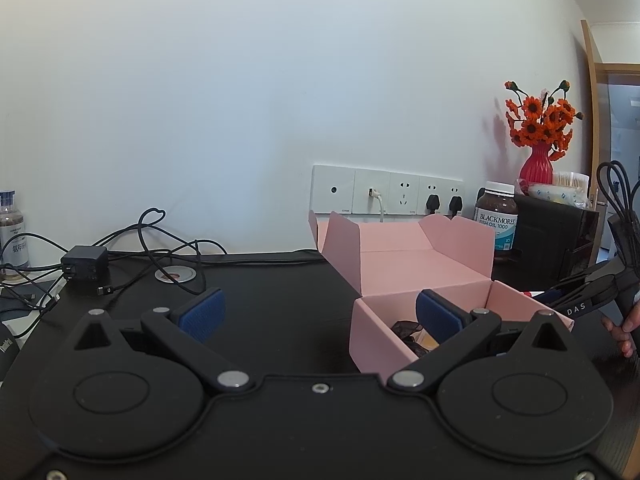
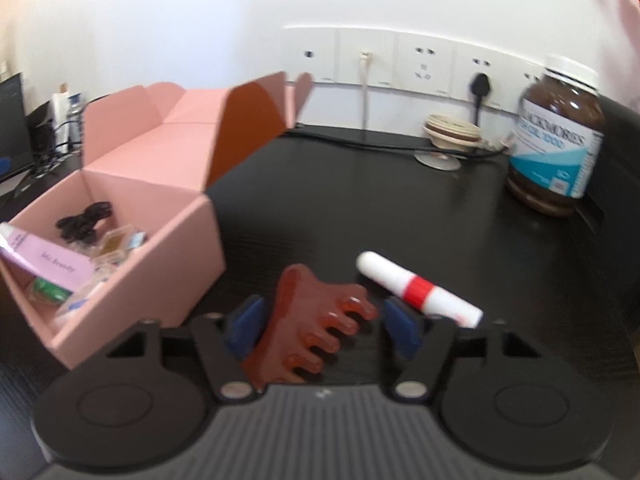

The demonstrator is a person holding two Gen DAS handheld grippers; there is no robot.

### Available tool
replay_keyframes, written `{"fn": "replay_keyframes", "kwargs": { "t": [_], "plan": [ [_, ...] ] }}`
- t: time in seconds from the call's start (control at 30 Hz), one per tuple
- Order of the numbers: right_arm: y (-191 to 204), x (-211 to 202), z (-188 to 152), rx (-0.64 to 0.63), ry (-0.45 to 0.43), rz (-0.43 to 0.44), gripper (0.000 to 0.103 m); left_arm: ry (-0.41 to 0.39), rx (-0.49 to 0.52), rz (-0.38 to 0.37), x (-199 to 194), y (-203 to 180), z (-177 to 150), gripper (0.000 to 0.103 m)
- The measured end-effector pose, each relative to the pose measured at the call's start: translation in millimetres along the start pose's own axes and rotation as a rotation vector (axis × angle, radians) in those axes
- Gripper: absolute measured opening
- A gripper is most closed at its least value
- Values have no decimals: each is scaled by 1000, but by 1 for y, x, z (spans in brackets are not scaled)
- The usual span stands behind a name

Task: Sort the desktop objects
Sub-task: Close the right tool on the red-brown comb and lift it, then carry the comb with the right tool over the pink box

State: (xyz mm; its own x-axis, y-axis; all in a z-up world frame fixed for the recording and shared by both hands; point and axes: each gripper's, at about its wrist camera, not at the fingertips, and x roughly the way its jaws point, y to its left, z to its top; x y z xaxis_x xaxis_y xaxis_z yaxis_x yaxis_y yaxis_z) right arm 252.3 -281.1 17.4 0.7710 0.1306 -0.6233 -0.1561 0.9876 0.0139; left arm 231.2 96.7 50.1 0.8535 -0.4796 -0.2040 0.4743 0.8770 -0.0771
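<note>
Looking along the left wrist view first, we see our left gripper (image 1: 320,312) with its blue-padded fingers (image 1: 202,312) spread wide and holding nothing. It hangs over the black desk (image 1: 272,300), and its right finger overlaps the near corner of the open pink box (image 1: 424,268). Only a dark, crinkly scrap of the box's contents shows here. Behind the box stand a wall socket strip (image 1: 384,196), a brown fish oil bottle (image 1: 496,216) and a red vase of orange flowers (image 1: 536,136). A black charger with tangled cables (image 1: 84,268) lies at the far left. At the right edge, a hand (image 1: 624,328) grips a dark handle.

Turning to the right wrist view, which is blurred, we find our right gripper (image 2: 320,328) open fairly wide around a reddish-brown hair claw clip (image 2: 312,324) lying on the desk. Whether either pad touches it we cannot tell. Just beside the right finger lies a white tube with a red band (image 2: 416,288). The pink box sits to the left, holding a lilac tube (image 2: 52,260), black hair ties (image 2: 84,220) and small clear packets.
</note>
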Motion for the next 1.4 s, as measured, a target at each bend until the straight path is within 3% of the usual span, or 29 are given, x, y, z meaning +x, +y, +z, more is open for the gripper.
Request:
{"fn": "replay_keyframes", "kwargs": {
  "t": [0.2,1.03,1.4],
  "plan": [
    [8,-1,-1,-16,-18,-12,55,1,-4,-4,0,1,0,103],
    [22,-55,9,-77,-322,-101,51,5,-8,-4,0,2,0,103],
    [35,-59,16,-99,-341,-74,49,4,-8,-8,0,2,0,103]
  ]
}}
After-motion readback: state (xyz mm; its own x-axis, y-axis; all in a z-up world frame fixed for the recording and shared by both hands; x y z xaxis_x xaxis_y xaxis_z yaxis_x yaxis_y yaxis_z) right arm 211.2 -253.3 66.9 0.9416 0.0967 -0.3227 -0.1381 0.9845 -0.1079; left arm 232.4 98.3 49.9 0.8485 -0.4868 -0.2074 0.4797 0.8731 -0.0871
